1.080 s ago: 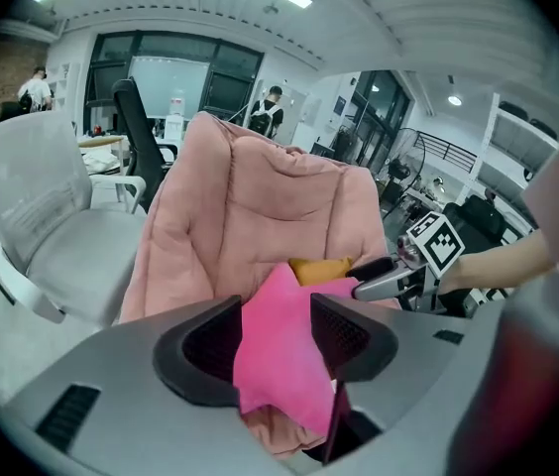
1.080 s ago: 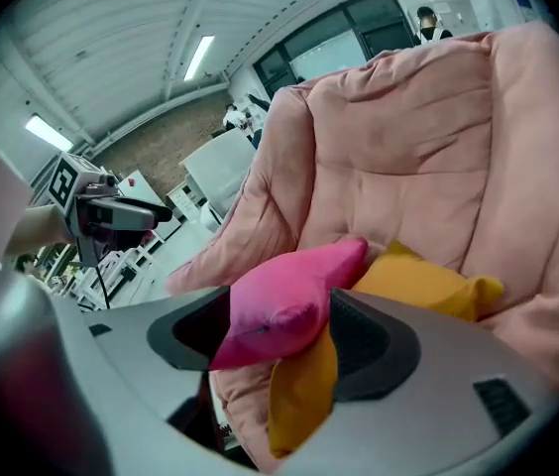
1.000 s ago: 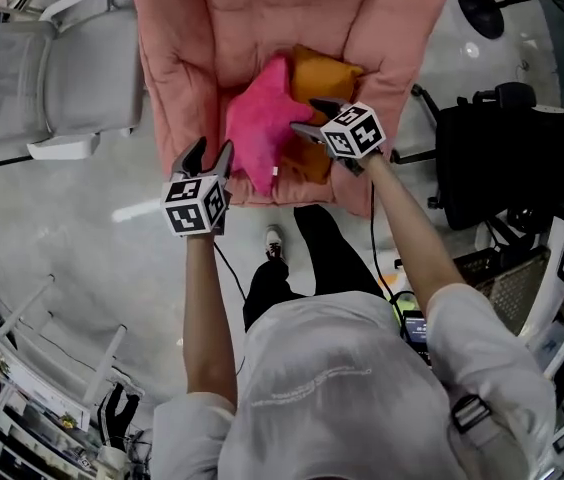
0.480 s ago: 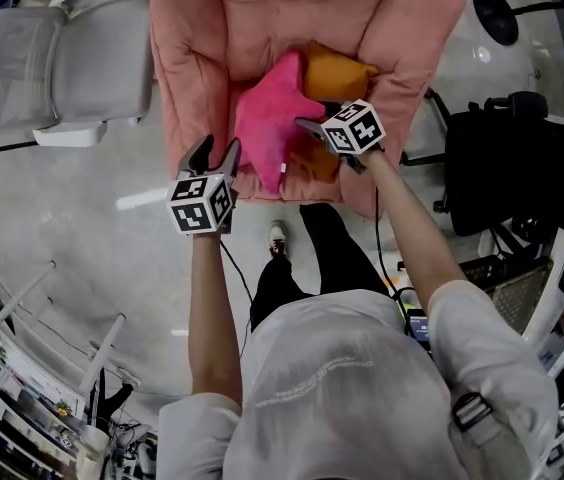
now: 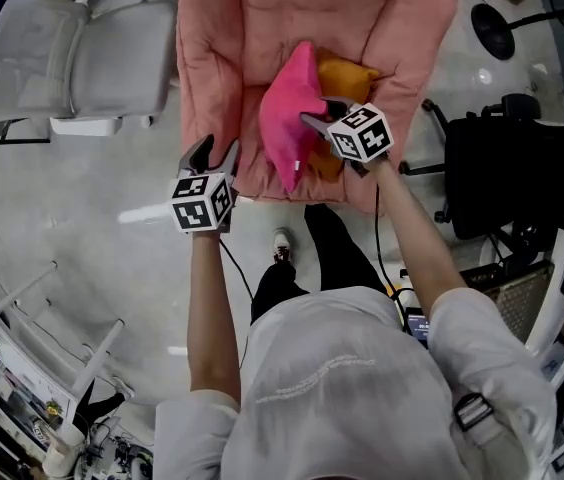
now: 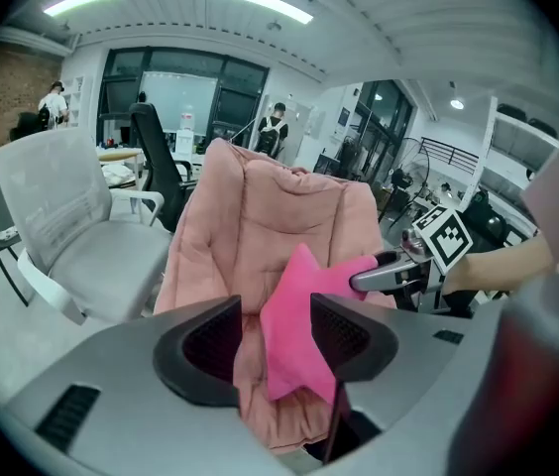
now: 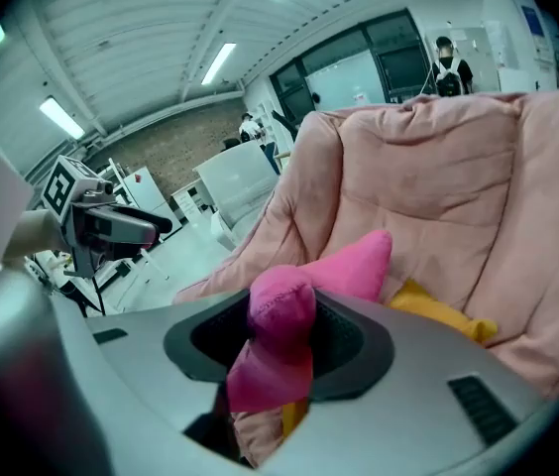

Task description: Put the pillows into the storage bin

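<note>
A bright pink star-shaped pillow point(image 5: 287, 108) stands tilted up on the seat of a pink padded armchair point(image 5: 252, 23). An orange pillow point(image 5: 348, 73) lies behind it. My right gripper point(image 5: 318, 120) has just been closing and is shut on one point of the pink pillow point(image 7: 281, 310), which fills the gap between the pads. My left gripper point(image 5: 212, 150) hangs open by the chair's front left corner, apart from the pillow. In the left gripper view the pink pillow point(image 6: 294, 310) shows beyond the open jaws, with the right gripper point(image 6: 391, 272) on its upper point.
A grey chair point(image 5: 82, 63) stands left of the armchair. A black office chair point(image 5: 522, 158) is to the right. White racks point(image 5: 22, 358) line the lower left. The person's legs and shoe point(image 5: 283, 245) are just before the armchair's front edge.
The right gripper has closed on the pink pillow's point and raised it, so the pillow now stands more upright. The left gripper has lifted slightly and stays open.
</note>
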Available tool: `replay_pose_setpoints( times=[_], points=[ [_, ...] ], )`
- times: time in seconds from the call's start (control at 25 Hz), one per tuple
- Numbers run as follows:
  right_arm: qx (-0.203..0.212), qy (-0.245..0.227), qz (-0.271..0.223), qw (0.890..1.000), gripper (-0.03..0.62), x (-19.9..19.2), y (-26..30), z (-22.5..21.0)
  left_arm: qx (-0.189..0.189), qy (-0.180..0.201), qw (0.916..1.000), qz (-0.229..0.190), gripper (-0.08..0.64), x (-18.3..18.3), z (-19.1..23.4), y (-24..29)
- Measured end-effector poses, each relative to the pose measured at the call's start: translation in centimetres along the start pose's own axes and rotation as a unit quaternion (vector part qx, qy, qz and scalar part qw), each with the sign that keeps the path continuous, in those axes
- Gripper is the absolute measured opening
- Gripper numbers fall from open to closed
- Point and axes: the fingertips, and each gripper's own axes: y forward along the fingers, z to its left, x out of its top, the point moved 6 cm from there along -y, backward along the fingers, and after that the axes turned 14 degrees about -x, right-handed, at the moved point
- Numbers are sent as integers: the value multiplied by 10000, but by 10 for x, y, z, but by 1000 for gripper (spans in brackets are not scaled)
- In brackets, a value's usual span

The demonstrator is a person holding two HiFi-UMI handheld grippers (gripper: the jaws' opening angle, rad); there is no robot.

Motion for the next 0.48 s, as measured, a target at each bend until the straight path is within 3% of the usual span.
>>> replay_pose_setpoints(
  times=[0.24,0.48],
  points=[
    [-567,181,-714,9957,181,21,-75,13,-317,529,9978,-236,230,11,-27,-36],
    [-1130,401,-1475,9818,179,19,-176,38,-808,1116,9898,-361,230,1,-68,-84]
  ],
)
